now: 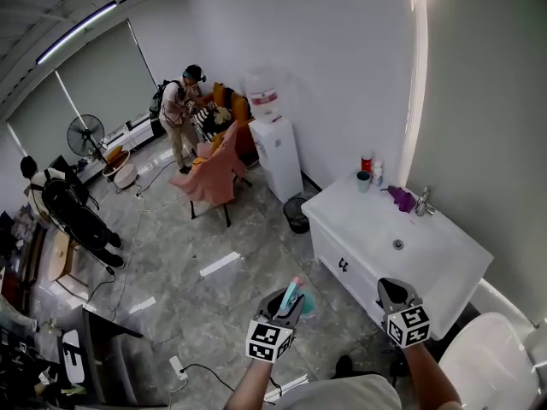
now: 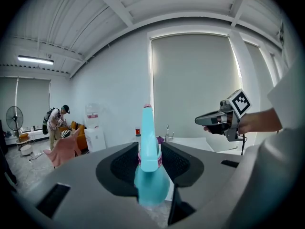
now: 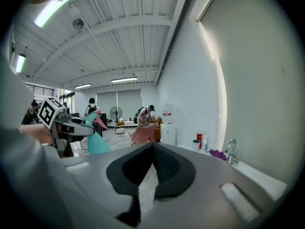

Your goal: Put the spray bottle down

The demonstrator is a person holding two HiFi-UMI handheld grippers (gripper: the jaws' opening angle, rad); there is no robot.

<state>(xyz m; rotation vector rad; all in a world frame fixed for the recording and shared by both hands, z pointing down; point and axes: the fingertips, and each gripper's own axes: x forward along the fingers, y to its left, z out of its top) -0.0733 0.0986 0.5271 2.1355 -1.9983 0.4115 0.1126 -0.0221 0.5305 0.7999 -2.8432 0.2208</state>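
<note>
A turquoise spray bottle (image 1: 297, 297) with a pink collar stands upright between the jaws of my left gripper (image 1: 289, 301), which is shut on its neck. In the left gripper view the spray bottle (image 2: 150, 162) fills the gap between the dark pads (image 2: 122, 165). My right gripper (image 1: 391, 290) hovers at the front corner of the white sink cabinet (image 1: 367, 229), holding nothing. Its tips meet in the right gripper view (image 3: 152, 146). There the spray bottle (image 3: 96, 141) and left gripper (image 3: 82, 127) show at the left.
On the cabinet top are a faucet (image 1: 423, 202), a purple cloth (image 1: 400, 197), a cup (image 1: 364, 180) and a red bottle (image 1: 367, 162). A toilet (image 1: 483, 357) lies at bottom right. A bin (image 1: 297, 213), water dispenser (image 1: 275, 148), pink chair (image 1: 214, 173) and a person (image 1: 181, 114) are farther off.
</note>
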